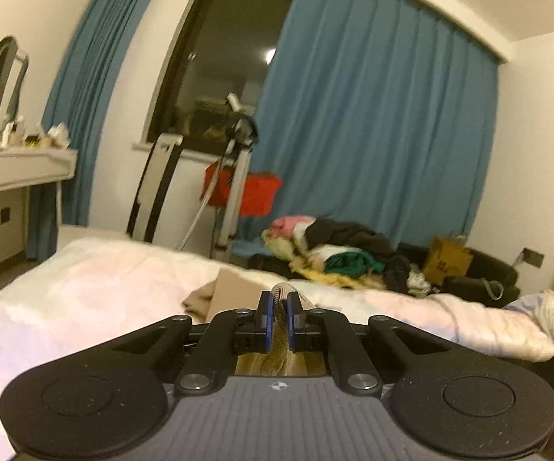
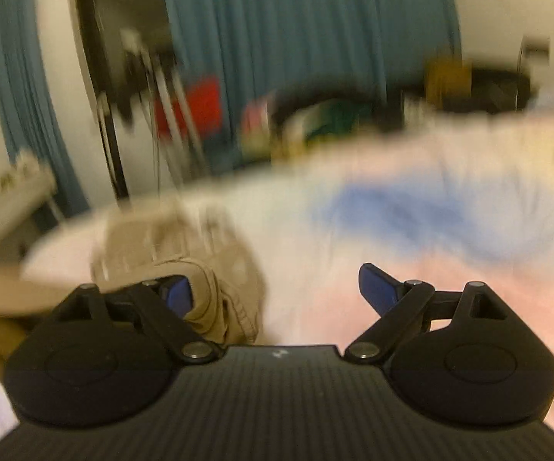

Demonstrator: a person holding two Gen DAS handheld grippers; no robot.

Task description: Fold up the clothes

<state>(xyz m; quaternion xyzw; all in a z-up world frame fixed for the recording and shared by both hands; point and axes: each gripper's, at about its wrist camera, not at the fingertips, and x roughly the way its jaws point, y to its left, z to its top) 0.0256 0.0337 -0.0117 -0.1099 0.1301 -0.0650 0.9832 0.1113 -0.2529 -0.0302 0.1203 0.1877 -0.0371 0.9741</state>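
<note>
left tongs [image 1: 281, 307]: my jaws pinched tight on a fold of the tan garment [image 1: 215, 294], bottom centre of frame, rest of it lying on the white bed [image 1: 96, 280] | right tongs [image 2: 277, 288]: spread wide, gripping nothing, tan garment bunched lower left against my left finger [image 2: 179, 294] | view's super blurry

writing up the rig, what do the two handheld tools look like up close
Both match. The left tool and right tool have matte black linkage arms with silver pivot screws, round black discs at each side, blue finger pads, and a ribbed dark grey body with a small round marking at its centre.
</note>
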